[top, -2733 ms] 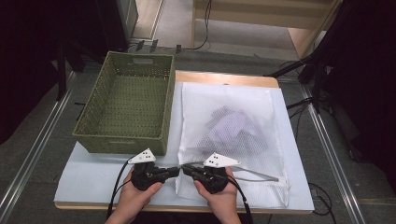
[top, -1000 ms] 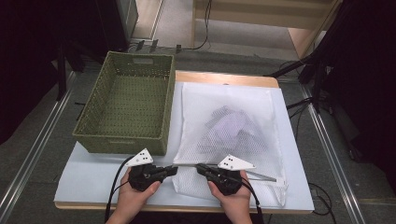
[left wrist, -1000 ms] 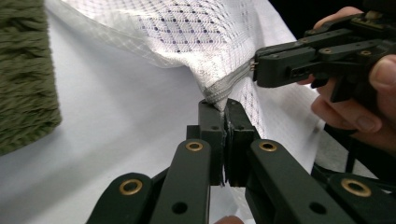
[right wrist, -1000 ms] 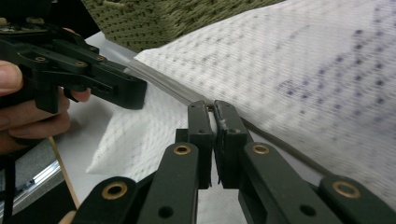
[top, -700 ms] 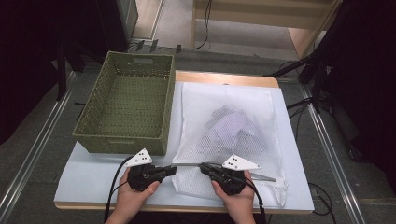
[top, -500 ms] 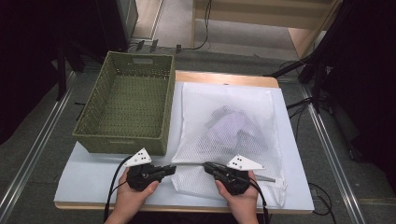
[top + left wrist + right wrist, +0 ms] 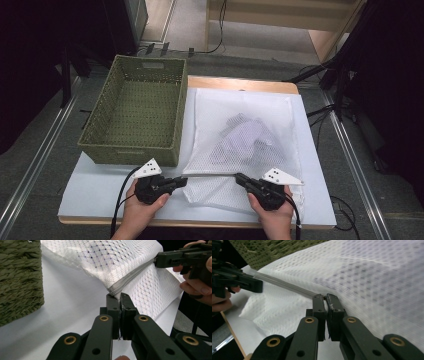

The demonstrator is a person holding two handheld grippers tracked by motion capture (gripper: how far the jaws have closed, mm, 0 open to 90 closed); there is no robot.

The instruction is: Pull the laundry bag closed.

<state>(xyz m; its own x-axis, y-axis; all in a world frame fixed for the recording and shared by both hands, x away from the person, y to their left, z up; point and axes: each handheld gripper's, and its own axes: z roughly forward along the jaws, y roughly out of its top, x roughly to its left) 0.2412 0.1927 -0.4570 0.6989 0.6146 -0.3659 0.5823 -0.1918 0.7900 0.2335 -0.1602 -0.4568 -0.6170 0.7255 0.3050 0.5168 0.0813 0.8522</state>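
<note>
A white mesh laundry bag (image 7: 240, 107) lies on the table with pale lilac clothing (image 7: 245, 140) inside. Its zipper (image 7: 210, 175) runs taut along the near edge between my two grippers. At the zipper's left end, my left gripper (image 7: 184, 181) is shut on the zipper (image 7: 130, 281), with the jaws (image 7: 119, 296) pinching the tape. To the right, my right gripper (image 7: 239, 177) is shut on the same zipper (image 7: 284, 285) where it meets the jaws (image 7: 325, 297). The bag's edge is lifted a little off the table between them.
An empty green woven basket (image 7: 120, 155) stands left of the bag, close to my left gripper. White sheeting (image 7: 100, 190) covers the table. The table's near edge lies just behind both hands, and cables trail off the right side.
My right gripper has slid to the right along the zipper, widening the gap between the two grippers. The left gripper has stayed put.
</note>
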